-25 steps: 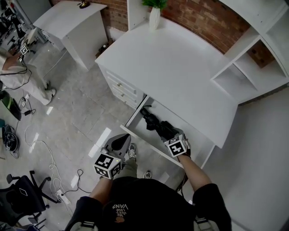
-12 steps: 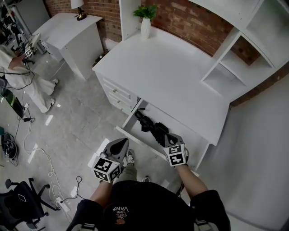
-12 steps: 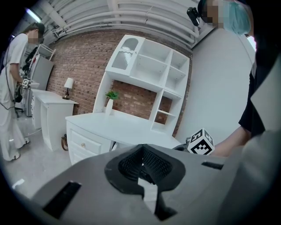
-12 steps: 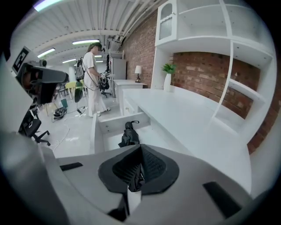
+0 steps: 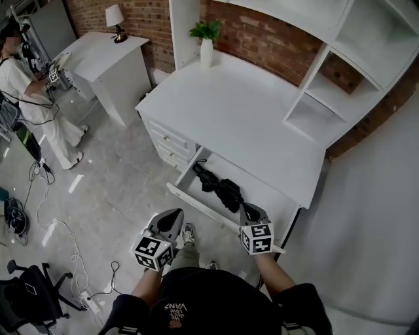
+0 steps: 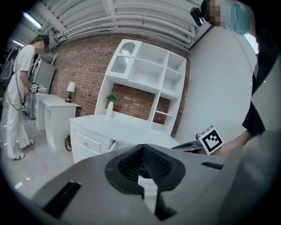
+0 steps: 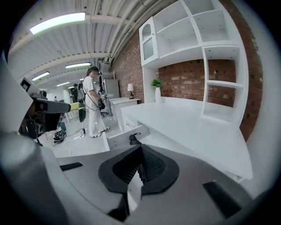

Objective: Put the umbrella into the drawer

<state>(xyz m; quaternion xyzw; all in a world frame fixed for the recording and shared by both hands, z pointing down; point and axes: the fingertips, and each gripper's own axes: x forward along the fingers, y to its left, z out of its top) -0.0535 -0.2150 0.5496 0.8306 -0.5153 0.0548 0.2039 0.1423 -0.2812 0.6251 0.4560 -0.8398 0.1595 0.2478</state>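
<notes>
— Where's the umbrella?

— The umbrella (image 5: 219, 186) lies in the open drawer (image 5: 193, 199) under the desk (image 5: 229, 105). It's black and folded, and it sits slantwise. Its strap end points to the far left corner, and its thick end is near the front rail on my right.

— Are you holding it?

— No. My right gripper (image 5: 246, 209) is over the drawer's front rail, just beside the thick end. Its jaws are pressed together with nothing between them. In the right gripper view the pads meet, and the strap end shows beyond them, down in the drawer.

— And the other one?

— My left gripper (image 5: 171, 220) is out in front of the drawer, over the floor (image 5: 118, 176) and well apart from the umbrella. Its jaws are together too, and empty. It faces the desk.

— What else is around?

— A plant (image 5: 207, 39) in a white vase stands at the desk's far edge, by the brick wall (image 5: 262, 39). White shelves (image 5: 340, 72) rise on the right side. At the far left, a person (image 5: 29, 91) in white stands by a side table (image 5: 105, 55) with a lamp (image 5: 116, 16) on it. Cables trail across the floor there.
</notes>
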